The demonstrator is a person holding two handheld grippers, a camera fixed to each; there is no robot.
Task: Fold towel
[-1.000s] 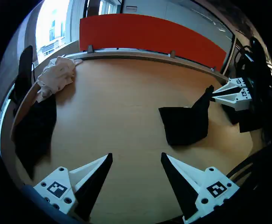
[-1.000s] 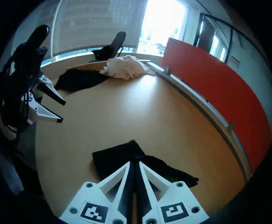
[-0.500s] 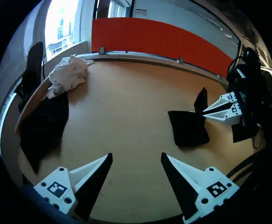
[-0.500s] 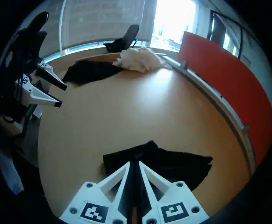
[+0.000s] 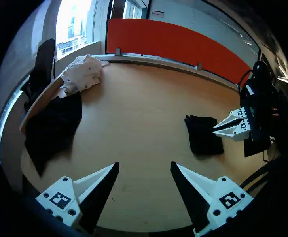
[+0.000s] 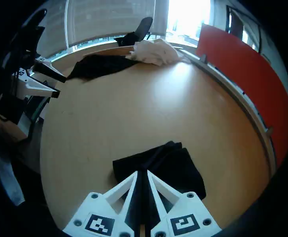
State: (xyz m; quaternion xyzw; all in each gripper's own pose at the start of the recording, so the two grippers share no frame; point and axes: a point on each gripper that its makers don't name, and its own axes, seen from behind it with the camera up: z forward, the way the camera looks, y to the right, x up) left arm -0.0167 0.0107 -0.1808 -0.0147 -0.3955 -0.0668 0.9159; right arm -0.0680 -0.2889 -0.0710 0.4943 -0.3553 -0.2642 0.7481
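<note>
the soft, limp black towel [image 6: 171, 166], likely best taken at a corner, is pinched at its near edge by the right gripper [image 6: 143, 174], while the left gripper [image 5: 144, 166] is held spread apart.

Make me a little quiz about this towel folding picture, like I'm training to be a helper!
1. True or false: the left gripper has its fingers spread wide apart above the wooden table.
2. What colour is the folded towel that the right gripper pinches? A) white B) black C) red
3. Fill in the gap: the crumpled white cloth lies at the table's far edge, close to the ___ divider panel.

Key: 1 true; 2 B; 3 red.
</note>
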